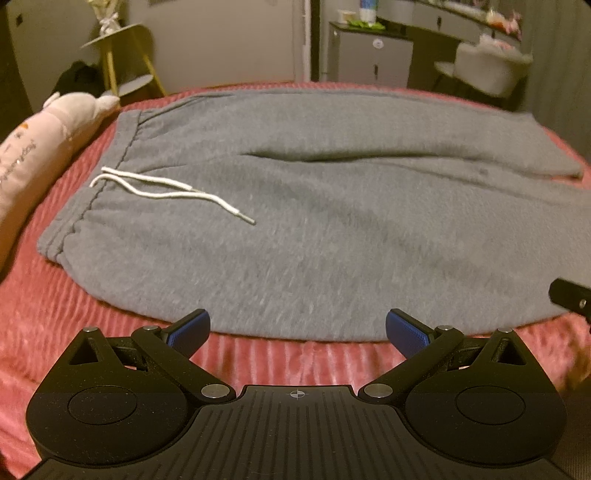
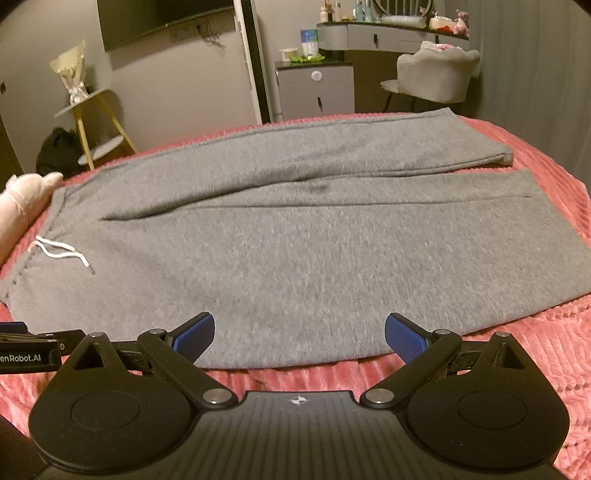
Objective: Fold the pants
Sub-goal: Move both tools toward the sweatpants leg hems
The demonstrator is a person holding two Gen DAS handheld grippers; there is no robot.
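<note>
Grey sweatpants (image 1: 314, 221) (image 2: 314, 240) lie spread flat on a pink ribbed bedspread (image 1: 74, 314) (image 2: 535, 350), waistband to the left and both legs running right. A white drawstring (image 1: 166, 188) (image 2: 62, 253) rests on the cloth near the waistband. My left gripper (image 1: 297, 330) is open just short of the near hem edge, nothing between its blue pads. My right gripper (image 2: 299, 334) is also open, over the near edge of the closer leg and empty. Part of the right gripper (image 1: 570, 297) shows at the left view's right edge, and the left gripper (image 2: 29, 343) at the right view's left edge.
A pink plush toy (image 1: 44, 147) (image 2: 22, 203) lies on the bed beside the waistband. Beyond the bed stand a yellow-legged side table (image 1: 125, 59) (image 2: 96, 125), a grey cabinet (image 1: 369, 55) (image 2: 316, 88), a padded chair (image 1: 487, 66) (image 2: 436, 77) and a dressing table (image 2: 388, 33).
</note>
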